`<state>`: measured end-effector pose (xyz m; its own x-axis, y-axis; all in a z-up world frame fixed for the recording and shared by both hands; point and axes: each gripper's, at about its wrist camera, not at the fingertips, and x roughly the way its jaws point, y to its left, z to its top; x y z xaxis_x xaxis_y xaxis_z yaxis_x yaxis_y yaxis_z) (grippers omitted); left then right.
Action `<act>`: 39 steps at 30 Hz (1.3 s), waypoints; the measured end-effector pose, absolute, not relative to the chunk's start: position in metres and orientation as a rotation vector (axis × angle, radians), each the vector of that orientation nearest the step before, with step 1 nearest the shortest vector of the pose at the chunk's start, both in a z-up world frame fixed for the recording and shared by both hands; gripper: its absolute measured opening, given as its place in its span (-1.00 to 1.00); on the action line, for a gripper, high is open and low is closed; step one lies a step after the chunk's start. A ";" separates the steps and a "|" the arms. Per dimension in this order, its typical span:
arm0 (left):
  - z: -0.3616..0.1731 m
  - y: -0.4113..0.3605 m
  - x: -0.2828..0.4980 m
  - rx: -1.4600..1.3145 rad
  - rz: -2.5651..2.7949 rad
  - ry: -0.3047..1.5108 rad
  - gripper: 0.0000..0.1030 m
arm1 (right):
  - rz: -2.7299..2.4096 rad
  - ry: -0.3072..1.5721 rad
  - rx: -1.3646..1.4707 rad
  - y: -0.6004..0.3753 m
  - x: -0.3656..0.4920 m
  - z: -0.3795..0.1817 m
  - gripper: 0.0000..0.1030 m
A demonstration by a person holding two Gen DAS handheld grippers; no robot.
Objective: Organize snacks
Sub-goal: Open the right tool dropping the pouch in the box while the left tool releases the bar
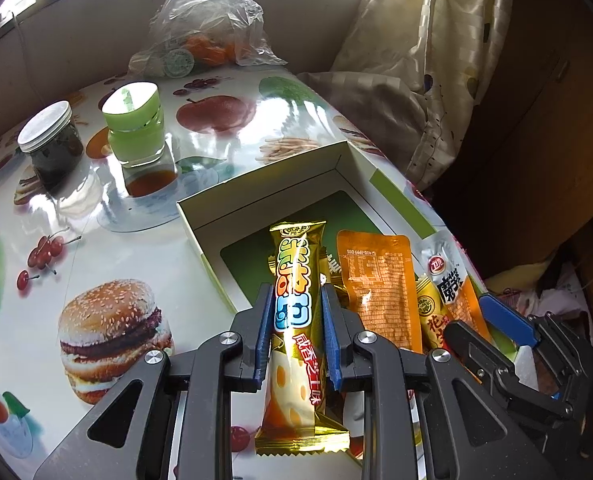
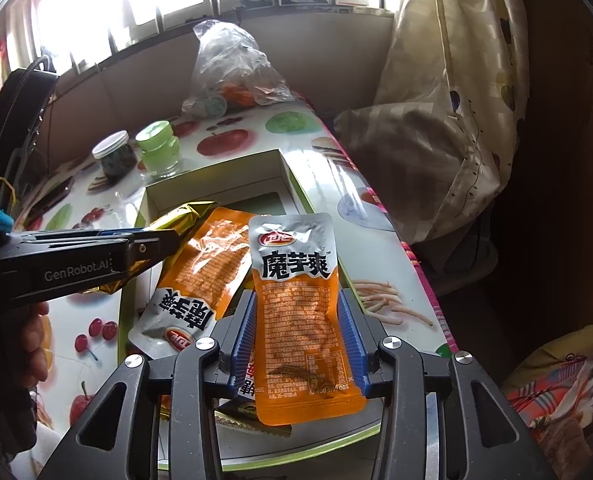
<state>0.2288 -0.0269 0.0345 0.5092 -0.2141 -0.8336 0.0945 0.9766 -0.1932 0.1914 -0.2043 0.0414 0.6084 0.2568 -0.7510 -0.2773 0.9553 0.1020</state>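
Observation:
My left gripper (image 1: 296, 288) is shut on a long gold snack bar (image 1: 294, 256), which it holds lengthwise over the near end of an open white box (image 1: 264, 176) with a green floor. Inside the box lie an orange pouch (image 1: 376, 280) and a small gold pack (image 1: 430, 312). In the right wrist view, a silver-topped orange pouch (image 2: 296, 280) lies flat between the blue pads of my right gripper (image 2: 298, 294); its jaws stand apart at the pouch's edges without squeezing it. The left gripper (image 2: 168, 240) reaches in from the left with the gold bar (image 2: 192, 212) over the box (image 2: 216, 168).
On the fruit-print table stand a dark jar (image 1: 50, 148) with a white lid and a green-lidded jar (image 1: 136, 128). A clear plastic bag of oranges (image 1: 208, 32) sits at the back. A curtain (image 1: 436, 80) hangs past the table's right edge. A hand (image 2: 32, 340) holds the left gripper.

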 end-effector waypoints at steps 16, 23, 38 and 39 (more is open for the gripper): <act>0.040 -0.031 0.223 -0.136 -0.202 1.004 -0.18 | 0.292 0.856 -0.013 -0.206 0.186 0.041 0.01; 0.045 -0.032 0.216 -0.131 -0.194 0.991 -0.13 | 0.269 0.835 -0.008 -0.210 0.181 0.046 0.13; 0.058 -0.036 0.196 -0.125 -0.190 0.959 -0.10 | 0.252 0.810 0.027 -0.221 0.164 0.059 0.14; 0.059 -0.036 0.194 -0.123 -0.185 0.958 -0.10 | 0.249 0.806 0.027 -0.221 0.162 0.061 0.14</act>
<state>0.1939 -0.0360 0.0591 0.5613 -0.2109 -0.8003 0.1025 0.9773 -0.1856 0.1618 -0.2214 0.0605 0.6646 0.2307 -0.7107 -0.2105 0.9704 0.1181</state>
